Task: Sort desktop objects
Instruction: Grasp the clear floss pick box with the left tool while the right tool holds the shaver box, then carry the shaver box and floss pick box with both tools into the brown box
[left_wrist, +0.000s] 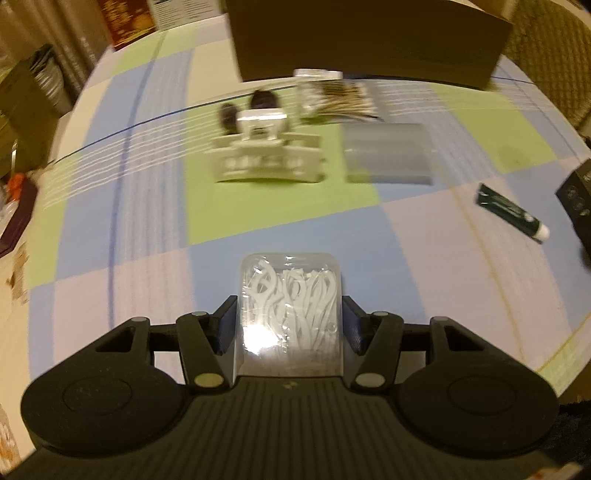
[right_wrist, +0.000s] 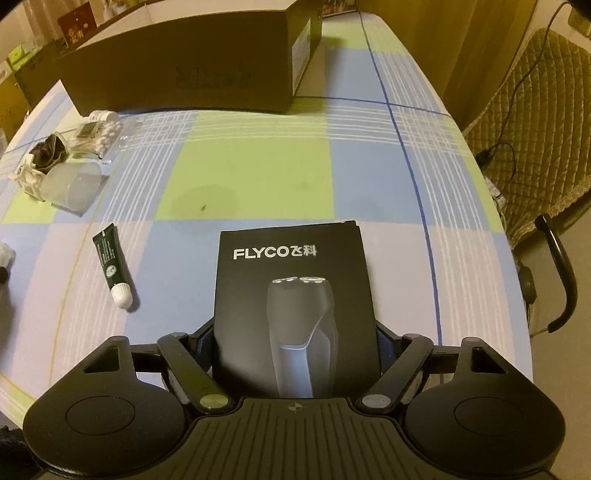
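Note:
My left gripper (left_wrist: 290, 321) is shut on a clear plastic box of white floss picks (left_wrist: 290, 295) and holds it above the checked tablecloth. My right gripper (right_wrist: 293, 343) is shut on a black FLYCO shaver box (right_wrist: 291, 291), also above the table. A green tube with a white cap (right_wrist: 112, 266) lies on the cloth left of the shaver box; it also shows in the left wrist view (left_wrist: 511, 213). The shaver box edge shows at the right of the left wrist view (left_wrist: 576, 192).
A big brown cardboard box (right_wrist: 192, 70) stands at the far side of the table (right_wrist: 258, 166). Near it lie a cotton swab pack (right_wrist: 96, 133), a frosted cup on its side (right_wrist: 74, 186) and a white hair clip (left_wrist: 266, 155). A padded chair (right_wrist: 535, 122) stands at the right.

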